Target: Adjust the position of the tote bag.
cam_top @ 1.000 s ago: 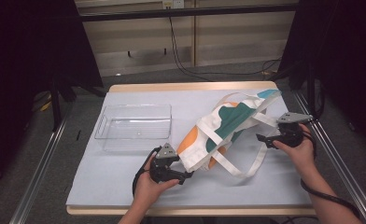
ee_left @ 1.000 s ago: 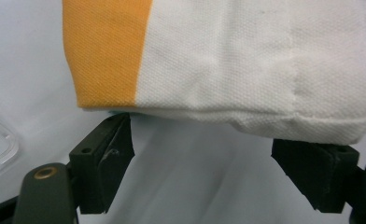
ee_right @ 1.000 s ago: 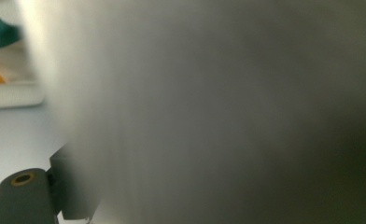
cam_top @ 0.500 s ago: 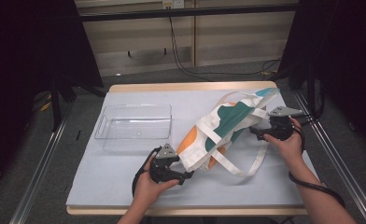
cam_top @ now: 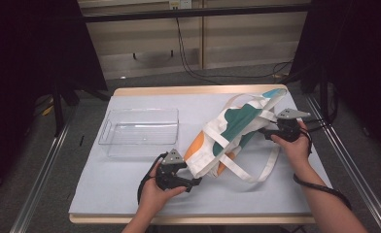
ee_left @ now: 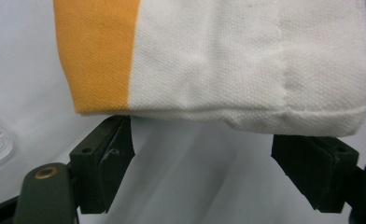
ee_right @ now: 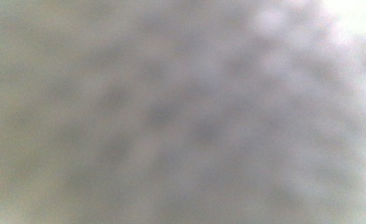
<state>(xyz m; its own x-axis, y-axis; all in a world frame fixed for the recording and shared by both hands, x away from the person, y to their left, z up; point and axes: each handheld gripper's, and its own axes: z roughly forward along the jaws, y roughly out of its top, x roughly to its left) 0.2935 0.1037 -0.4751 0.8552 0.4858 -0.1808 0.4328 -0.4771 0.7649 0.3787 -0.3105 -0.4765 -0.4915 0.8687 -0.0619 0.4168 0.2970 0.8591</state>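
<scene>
bag (cam_top: 230, 133): white cloth with big teal blobs and an orange patch at the near end; seen close in the left gripper view (ee_left: 246, 60), the cloth has a tiny woven bumpy look, orange on one side and white on the other
bag straps (cam_top: 249, 174): plain white
tray (cam_top: 140, 132): clear, see-through, with thin lines along the bottom
table cover (cam_top: 106, 179): pale blue-grey, no pattern
table edge (cam_top: 179, 91): light wood colour
left gripper (cam_top: 194, 183): black, with a grey plate on top; 2 black jaws in its own view
right gripper (cam_top: 265, 131): black, with a grey plate on top
right gripper view: a blurry grey-beige smudge with soft darker spots
floor (cam_top: 33, 145): dark grey
</scene>
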